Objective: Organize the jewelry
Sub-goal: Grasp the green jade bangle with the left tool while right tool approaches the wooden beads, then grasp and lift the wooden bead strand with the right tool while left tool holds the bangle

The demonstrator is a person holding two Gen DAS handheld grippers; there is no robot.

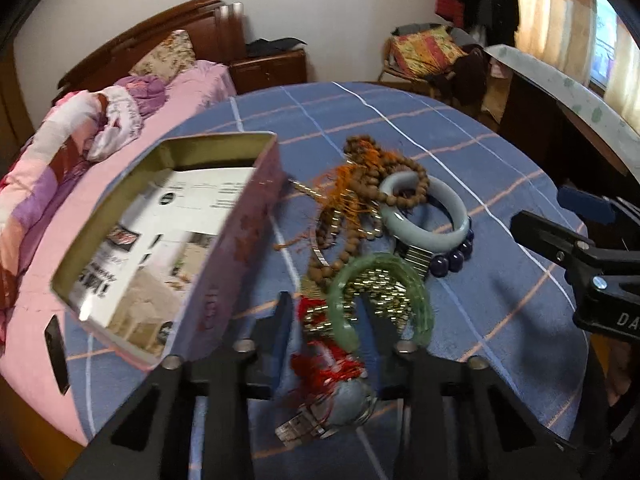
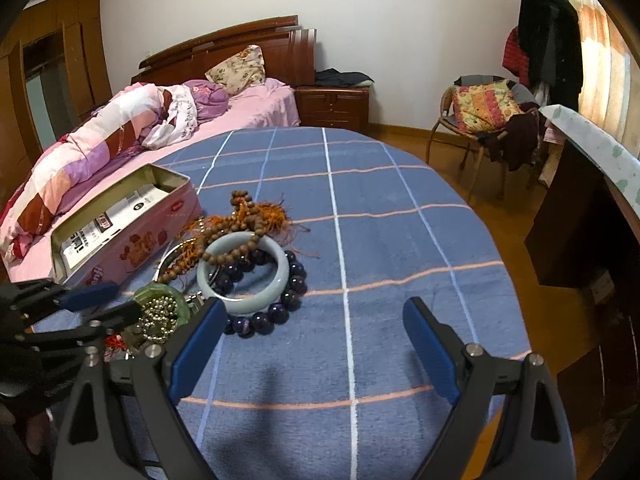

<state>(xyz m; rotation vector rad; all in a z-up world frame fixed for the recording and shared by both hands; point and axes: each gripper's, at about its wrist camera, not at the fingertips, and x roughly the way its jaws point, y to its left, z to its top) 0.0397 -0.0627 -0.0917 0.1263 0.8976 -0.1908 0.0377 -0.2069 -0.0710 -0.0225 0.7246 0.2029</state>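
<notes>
A pile of jewelry lies on the blue checked table (image 2: 380,240). It holds a pale jade bangle (image 1: 436,236) (image 2: 280,276), a dark green bangle (image 1: 424,304) (image 2: 160,290) with gold beads, brown bead strands with orange tassels (image 1: 360,188) (image 2: 248,216), and dark purple beads (image 1: 452,260) (image 2: 276,314). An open pink tin (image 1: 236,240) (image 2: 132,248) stands left of the pile. My left gripper (image 1: 326,304) is open over the green bangle's left part and red tassels (image 1: 324,364). My right gripper (image 2: 312,316) is open and empty, right of the pile.
A bed with pink bedding (image 2: 132,132) lies beyond the table's left side. A chair with cushions (image 2: 484,112) and a dark desk (image 2: 580,216) stand at the right. The table's right half (image 2: 400,216) is bare cloth.
</notes>
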